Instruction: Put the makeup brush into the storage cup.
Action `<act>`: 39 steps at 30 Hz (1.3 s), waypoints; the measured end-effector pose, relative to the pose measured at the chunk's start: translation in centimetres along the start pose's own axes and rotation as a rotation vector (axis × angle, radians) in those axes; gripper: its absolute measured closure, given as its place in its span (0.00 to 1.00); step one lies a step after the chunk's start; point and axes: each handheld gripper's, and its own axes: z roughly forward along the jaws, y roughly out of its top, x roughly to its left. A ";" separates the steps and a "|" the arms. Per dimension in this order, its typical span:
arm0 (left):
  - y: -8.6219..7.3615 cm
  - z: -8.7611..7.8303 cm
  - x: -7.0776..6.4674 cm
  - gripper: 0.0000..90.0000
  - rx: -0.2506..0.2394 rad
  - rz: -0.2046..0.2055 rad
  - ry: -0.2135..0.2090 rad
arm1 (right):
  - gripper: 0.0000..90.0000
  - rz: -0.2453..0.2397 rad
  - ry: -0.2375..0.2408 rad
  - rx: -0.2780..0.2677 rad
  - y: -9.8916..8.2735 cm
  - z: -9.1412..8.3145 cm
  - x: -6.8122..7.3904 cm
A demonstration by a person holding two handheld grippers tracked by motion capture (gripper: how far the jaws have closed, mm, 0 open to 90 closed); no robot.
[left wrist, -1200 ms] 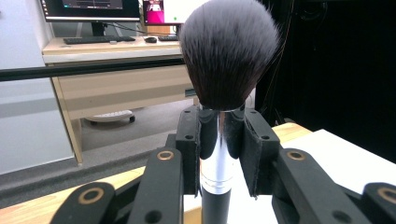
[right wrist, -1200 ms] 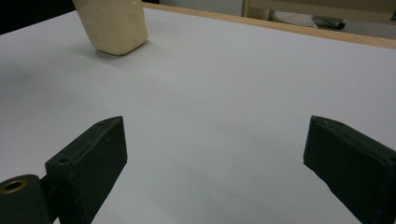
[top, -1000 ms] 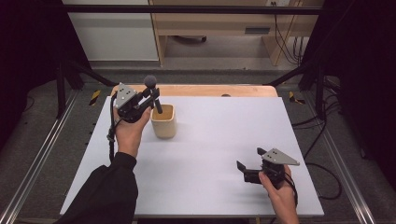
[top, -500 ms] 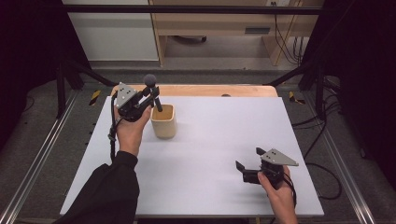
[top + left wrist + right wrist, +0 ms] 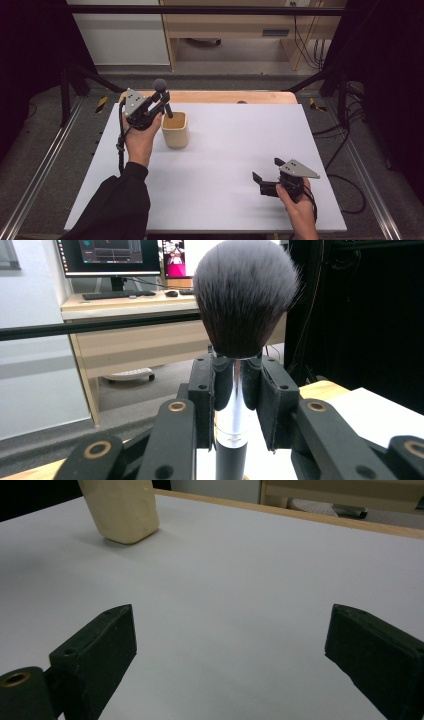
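White tabletop (image 5: 235, 150) under me, wooden desk beyond. I've got my left gripper (image 5: 235, 405) clamped on the silver ferrule of a fluffy dark-bristled makeup brush (image 5: 242, 300), bristles up, handle slanting down toward the cream square cup (image 5: 175, 130) just to its right. So the long axis runs handle-first at the cup's mouth. My right gripper (image 5: 230, 645) rests well apart, jaws spread, holding nothing.

The white rectangular tabletop (image 5: 225, 165) lies bare across its middle, right and near parts, giving open passage. The only obstacle standing on it is the beige square cup (image 5: 175, 130) at far left, with a dark-bristled, silver-ferruled brush (image 5: 162, 95) upright just beside it.
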 end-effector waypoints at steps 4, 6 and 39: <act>-0.1 0.2 0.0 0.79 -0.005 0.001 -0.003 | 0.07 0.003 0.001 -0.006 0.0 0.0 0.0; -0.2 0.3 0.1 0.79 -0.002 0.004 -0.003 | 0.07 0.003 0.001 -0.006 0.0 0.0 0.0; -1.2 0.9 1.0 0.79 -0.036 0.004 0.045 | 0.07 -0.002 -0.006 -0.030 -0.1 0.1 0.0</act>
